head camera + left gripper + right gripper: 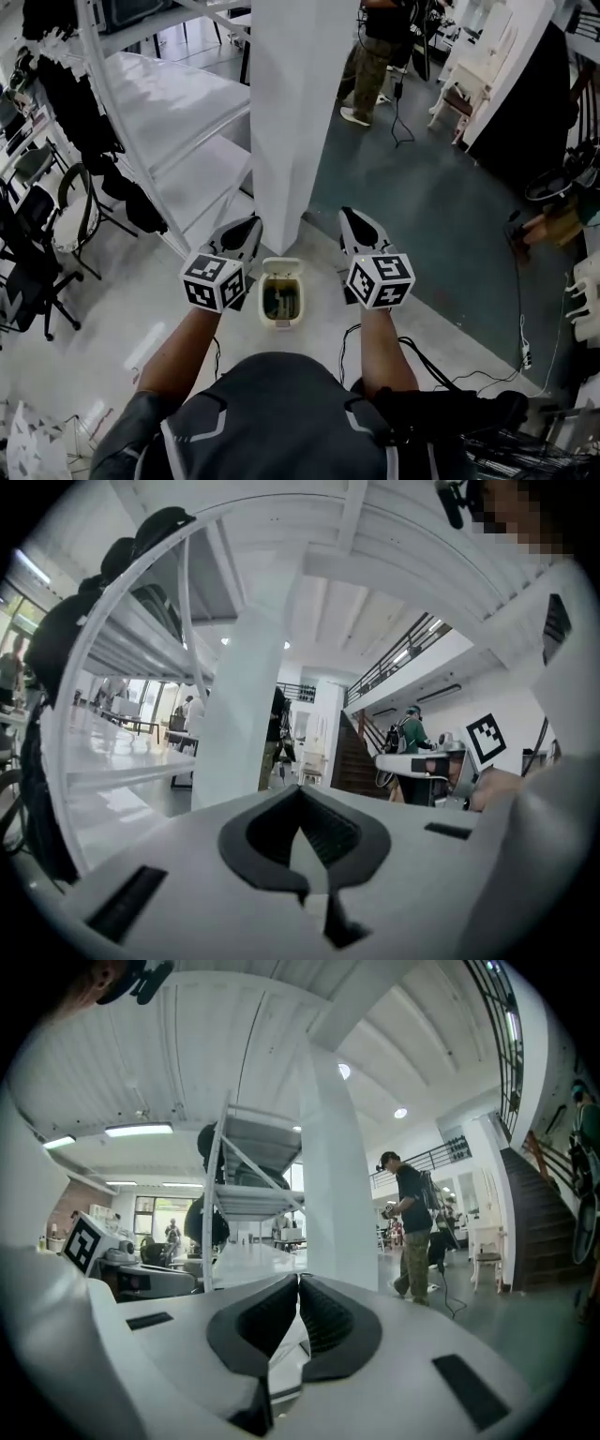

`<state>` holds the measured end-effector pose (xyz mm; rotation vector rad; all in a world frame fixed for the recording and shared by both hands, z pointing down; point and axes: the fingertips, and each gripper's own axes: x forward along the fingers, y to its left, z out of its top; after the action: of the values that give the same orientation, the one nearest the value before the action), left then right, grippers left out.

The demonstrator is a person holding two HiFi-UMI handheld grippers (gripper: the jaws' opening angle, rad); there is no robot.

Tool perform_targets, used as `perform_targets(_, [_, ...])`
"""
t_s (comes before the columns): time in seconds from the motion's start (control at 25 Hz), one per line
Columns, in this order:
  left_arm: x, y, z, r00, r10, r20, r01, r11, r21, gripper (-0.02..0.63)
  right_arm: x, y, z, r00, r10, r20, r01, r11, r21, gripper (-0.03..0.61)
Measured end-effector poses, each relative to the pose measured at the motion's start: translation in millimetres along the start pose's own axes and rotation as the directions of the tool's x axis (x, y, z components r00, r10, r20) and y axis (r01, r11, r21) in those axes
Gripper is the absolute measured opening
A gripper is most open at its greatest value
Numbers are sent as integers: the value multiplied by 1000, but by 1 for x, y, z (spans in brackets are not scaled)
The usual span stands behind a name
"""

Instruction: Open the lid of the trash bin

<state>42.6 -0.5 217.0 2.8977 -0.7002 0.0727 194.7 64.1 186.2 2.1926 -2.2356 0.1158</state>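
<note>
Open-plan lab hall — white pillar [291,122], long white tables [178,103], office chairs [33,277], floor cables [400,117], staircase [542,1213].

Left gripper [300,797] in close, jaws pressed together, nothing between them — a white pillar [239,705] stands just ahead, a dark staircase [357,758] to its right, and a person with a backpack [410,731] farther right.
</note>
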Motion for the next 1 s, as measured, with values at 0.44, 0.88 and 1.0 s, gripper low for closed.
perform_targets(0.44, [-35, -4, 76, 992, 37, 117, -47, 995, 87, 8, -38, -2, 63, 996, -9, 85, 13, 999, -50, 29])
perform_targets(0.88, [-79, 33, 81, 966, 208, 151, -218, 975, 51, 8, -58, -9, 65, 997, -49, 60, 53, 995, -80, 26])
perform_targets(1.0, [-87, 36, 82, 960, 227, 164, -241, 968, 74, 8, -58, -3, 64, 997, -52, 56, 57, 995, -87, 26])
